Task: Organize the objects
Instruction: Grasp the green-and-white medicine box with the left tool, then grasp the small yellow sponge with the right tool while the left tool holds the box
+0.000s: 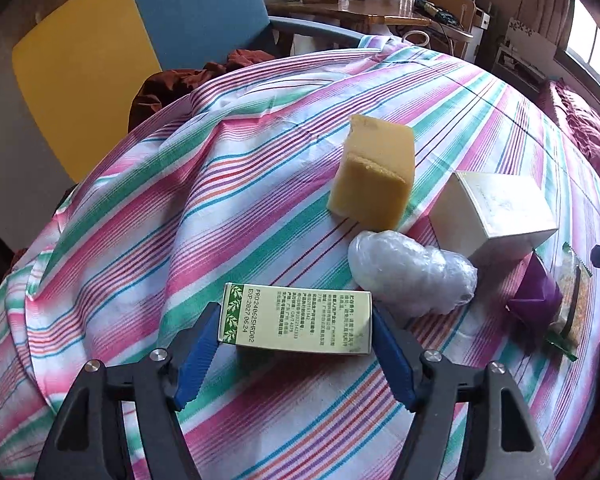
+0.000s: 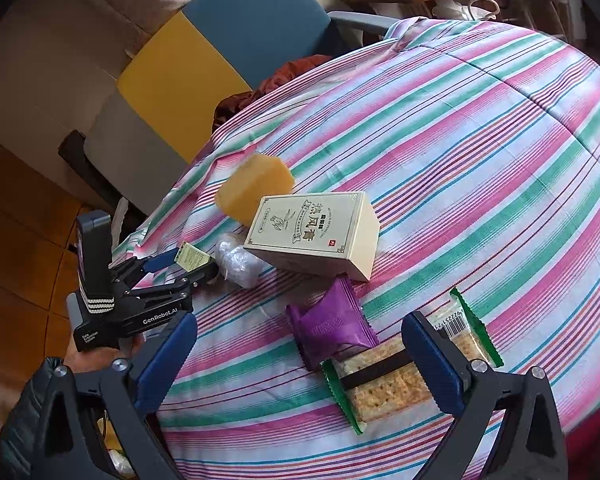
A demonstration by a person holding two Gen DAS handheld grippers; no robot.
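striped cloth point(image 1: 180, 216) in pink, green and white covers the table, and we see the task's things gathered on its near side. our left gripper point(image 1: 294, 332) points down at a pale green box point(image 1: 296, 320) printed with dark text; the box lies flat between the blue pads point(image 1: 198, 354), and each pad sits right at one end of it, though we cannot tell whether they press on it. just beyond the box lies a wad of clear plastic wrap point(image 1: 412, 276), close to its far right corner. behind the wrap a yellow sponge point(image 1: 374, 172) stands tilted, and a cream box point(image 1: 494, 216) sits to the right of it, near the wrap.

our right gripper point(image 2: 300, 364) hovers with its jaws wide apart and nothing clamped. a cracker pack point(image 2: 384, 384) in a clear wrapper with green ends lies on the cloth, its middle partly hidden behind the right pad. a purple packet point(image 2: 332, 324) sits just beside it, touching or overlapping its top edge. in this view the cream box shows its printed face. a dark sleeve point(image 2: 24, 412) shows at the lower left.
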